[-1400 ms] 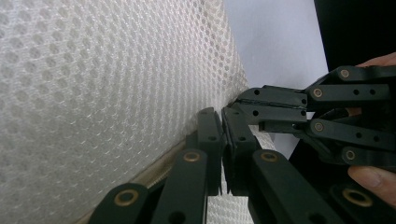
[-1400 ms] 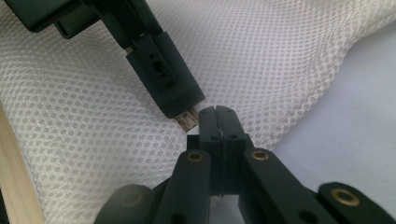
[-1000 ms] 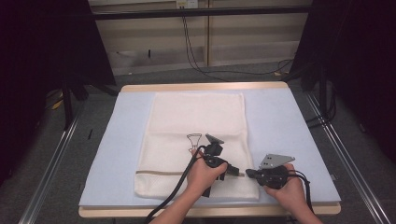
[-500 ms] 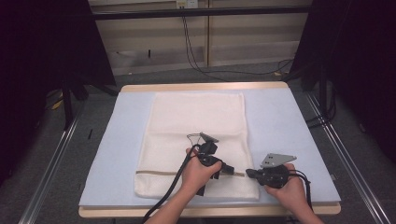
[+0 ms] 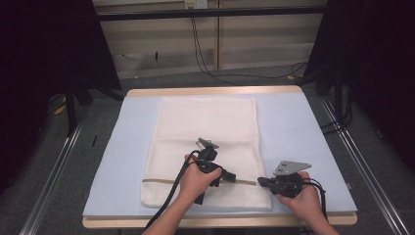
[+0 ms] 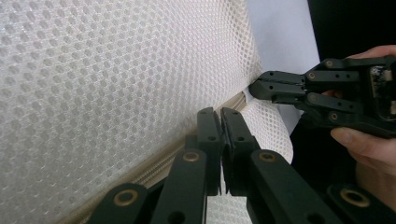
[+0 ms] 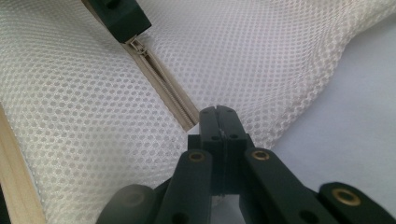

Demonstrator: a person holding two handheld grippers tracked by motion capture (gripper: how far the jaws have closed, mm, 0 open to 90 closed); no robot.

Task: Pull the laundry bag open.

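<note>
Your left gripper [image 5: 230, 176] is clenched on the zip [image 7: 161, 84] of the mesh bag [image 5: 205, 132], jaws pressed together over the beige tape. Your right gripper [image 5: 262, 182] is clenched too, pinching the bag's edge at the zip's end, just beside the left one. The bag lies flat in the middle of the blue mat [image 5: 303, 142], its zip running across the near end. The mat covers the wooden table [image 5: 215, 91]. Both your hands come in from the near edge.
</note>
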